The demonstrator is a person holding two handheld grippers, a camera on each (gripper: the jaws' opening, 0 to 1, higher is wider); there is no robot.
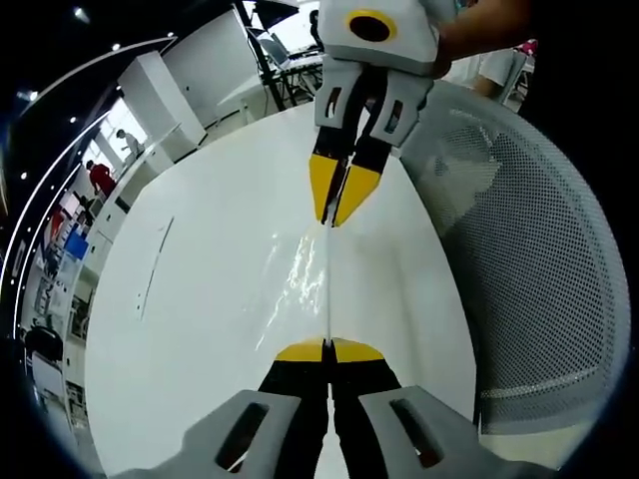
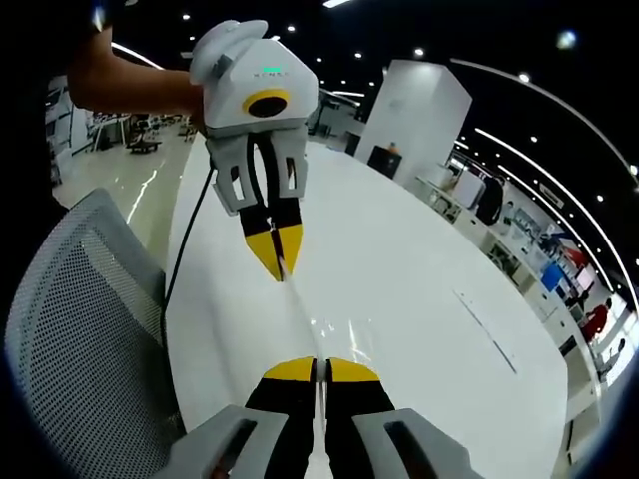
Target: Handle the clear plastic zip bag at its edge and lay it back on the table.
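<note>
While both yellow-tipped grippers face each other over the white table [image 1: 200,329], I read the scene as follows.

Left gripper [image 1: 328,351]: my own jaws rise from the bottom of the left gripper view with their yellow tips pressed together, no gap between them, pinching one edge of the clear plastic zip bag [image 1: 305,274]. From the right gripper view I see this same gripper [image 2: 280,261] ahead, tips down and nearly closed on the far end of the bag.

Right gripper [image 2: 320,370]: its yellow tips are drawn together at the bottom of the right gripper view, clamped on the near edge of the bag [image 2: 305,319]. In the left gripper view it [image 1: 337,205] hangs from above with its tips converging to a point on the bag's upper edge.

Bag position: I see it stretched taut between the two grippers as a thin, nearly edge-on sheet, with glossy reflections on its film. It runs straight from one pair of tips to the other above the table; I cannot tell whether its lower part touches the surface.

Bag contents: I cannot make out anything inside; the film looks see-through and flat.

Hands: a person's hand [image 2: 130,85] grips the housing of the left gripper.

Surroundings: a grey mesh chair back [image 1: 529,259] stands just beside the table edge, and it appears again [image 2: 80,329] in the right gripper view.
</note>
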